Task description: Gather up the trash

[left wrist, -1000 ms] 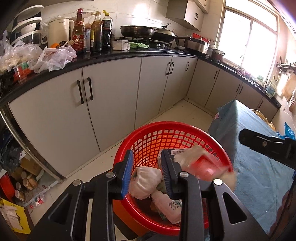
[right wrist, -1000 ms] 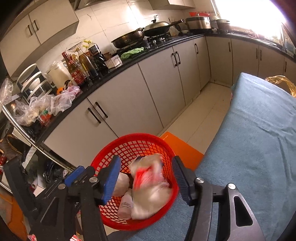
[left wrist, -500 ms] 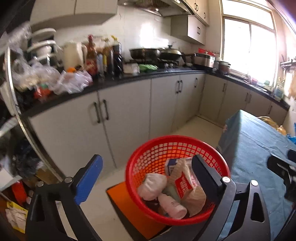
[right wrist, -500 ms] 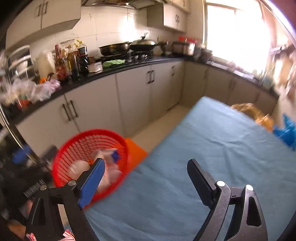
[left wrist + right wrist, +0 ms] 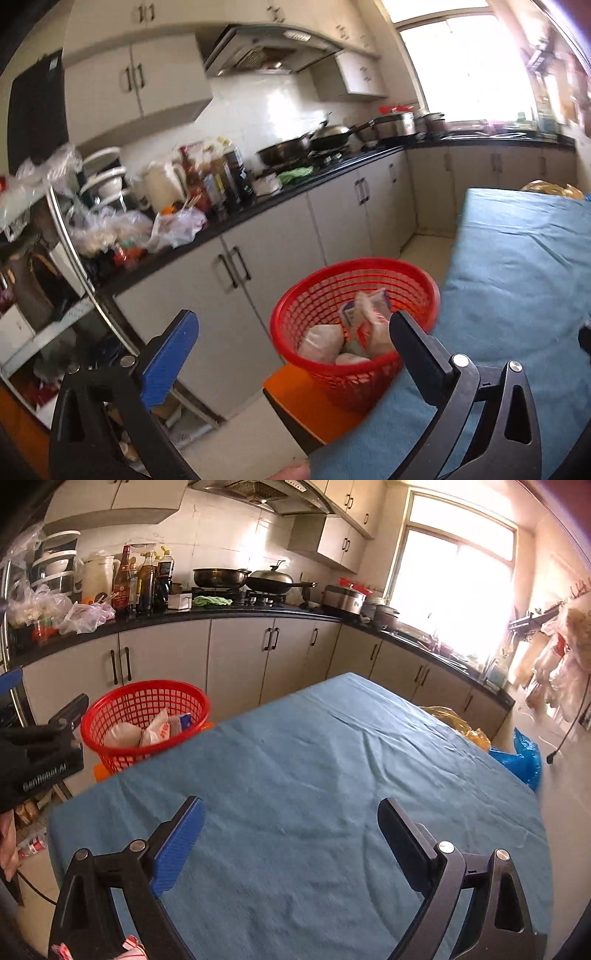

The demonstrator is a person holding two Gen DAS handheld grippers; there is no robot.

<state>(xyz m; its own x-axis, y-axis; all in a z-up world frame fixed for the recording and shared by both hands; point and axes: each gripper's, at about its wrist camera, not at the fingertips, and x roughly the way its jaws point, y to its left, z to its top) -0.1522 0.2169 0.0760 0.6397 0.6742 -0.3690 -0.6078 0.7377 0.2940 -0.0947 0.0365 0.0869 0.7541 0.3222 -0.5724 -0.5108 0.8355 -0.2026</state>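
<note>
A red mesh basket (image 5: 417, 284) stands on an orange stool (image 5: 314, 398) beside the blue-clothed table (image 5: 517, 280). It holds trash: a white wad (image 5: 319, 343), a red-and-white packet (image 5: 373, 321) and a small bottle. My left gripper (image 5: 291, 347) is open and empty, pulled back from the basket. My right gripper (image 5: 290, 830) is open and empty above the table cloth (image 5: 332, 775). The basket (image 5: 110, 716) shows at the left in the right wrist view, with the left gripper's body beside it.
A black counter (image 5: 221, 611) with bottles, kettle, pans and plastic bags runs along grey cabinets (image 5: 236, 657). A yellow bag (image 5: 454, 723) and a blue bag (image 5: 524, 757) lie past the table's far right edge. A metal shelf rack (image 5: 62, 266) stands at left.
The left gripper opened, released the white wad into the basket and drew back. The right gripper dropped the packet into the basket, then swung right over the table.
</note>
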